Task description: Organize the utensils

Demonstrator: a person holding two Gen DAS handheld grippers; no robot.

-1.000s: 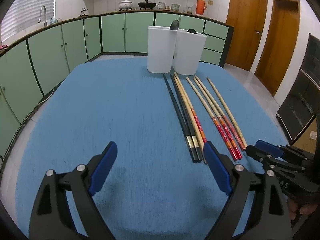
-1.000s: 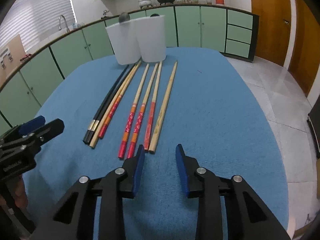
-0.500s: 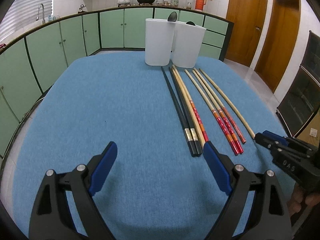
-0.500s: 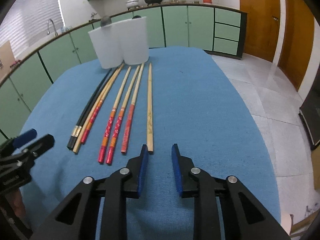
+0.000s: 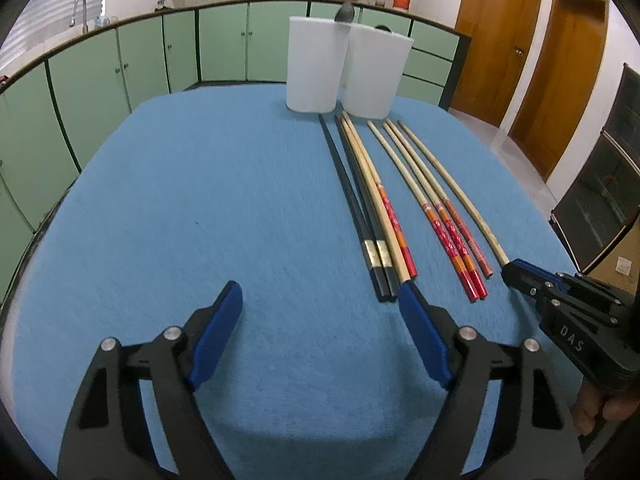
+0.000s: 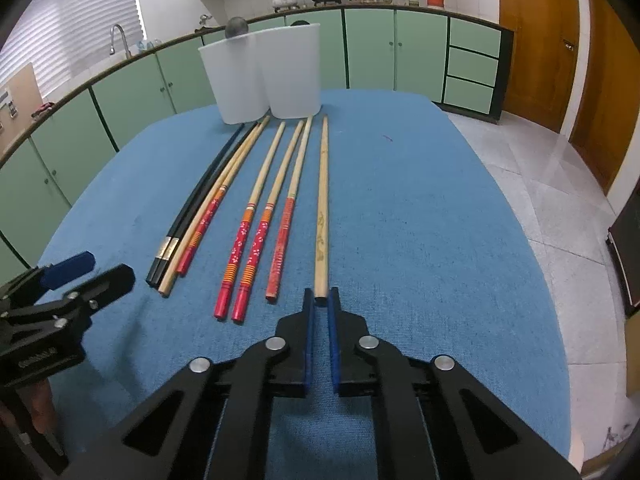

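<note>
Several chopsticks lie side by side on the blue table (image 6: 420, 216): a black pair (image 6: 192, 204), red-ended ones (image 6: 256, 240) and a plain bamboo chopstick (image 6: 321, 216) at the right. My right gripper (image 6: 319, 304) has its narrowly parted jaws around the near end of the bamboo chopstick, which still lies on the table; it also shows in the left wrist view (image 5: 516, 276). My left gripper (image 5: 320, 312) is open and empty, low over the table, near the black pair's ends (image 5: 380, 280). Two white containers (image 6: 264, 76) stand at the far end, with spoons in them.
Green kitchen cabinets (image 5: 140, 64) run behind the table. Wooden doors (image 5: 532, 48) and tiled floor (image 6: 560, 184) lie to the right. The table's right edge is close to my right gripper.
My right gripper moved forward and narrowed its jaws from a wider gap down around the bamboo chopstick's near end. My left gripper stayed open and drifted slightly forward.
</note>
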